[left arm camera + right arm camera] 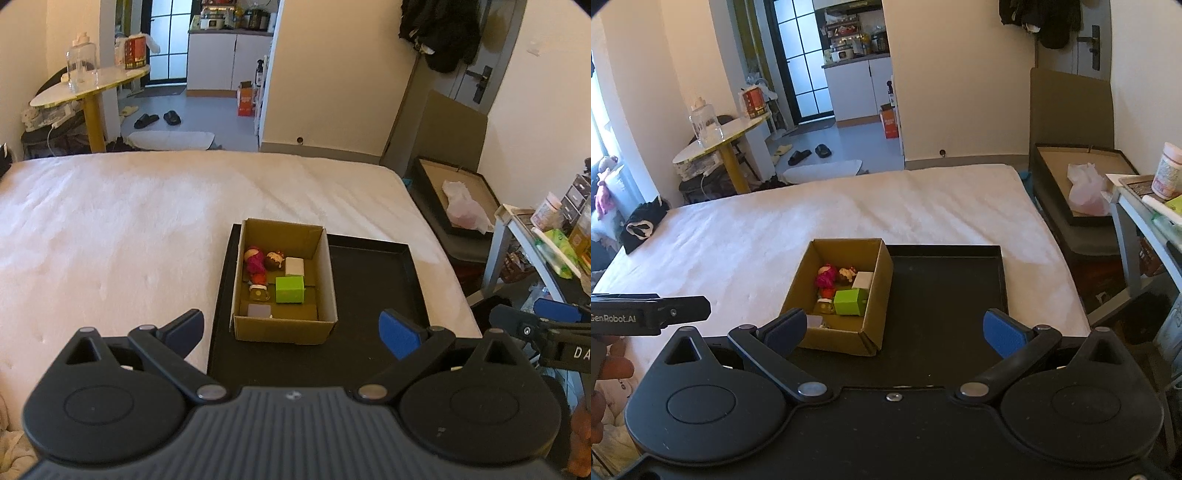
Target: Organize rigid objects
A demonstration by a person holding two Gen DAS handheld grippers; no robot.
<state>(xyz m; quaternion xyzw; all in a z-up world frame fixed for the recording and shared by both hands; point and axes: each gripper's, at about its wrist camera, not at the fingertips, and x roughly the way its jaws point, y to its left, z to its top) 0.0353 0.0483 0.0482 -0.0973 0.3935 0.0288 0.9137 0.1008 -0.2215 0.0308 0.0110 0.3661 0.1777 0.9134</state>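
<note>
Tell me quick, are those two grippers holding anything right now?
Left gripper: open, holding nothing.
Right gripper: open, holding nothing.

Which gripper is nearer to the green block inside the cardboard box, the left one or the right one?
Left, slightly, as far as I can judge. The left gripper faces the green block almost head-on, just before the cardboard box. The right gripper sits off to the block's right, over the black tray.
</note>
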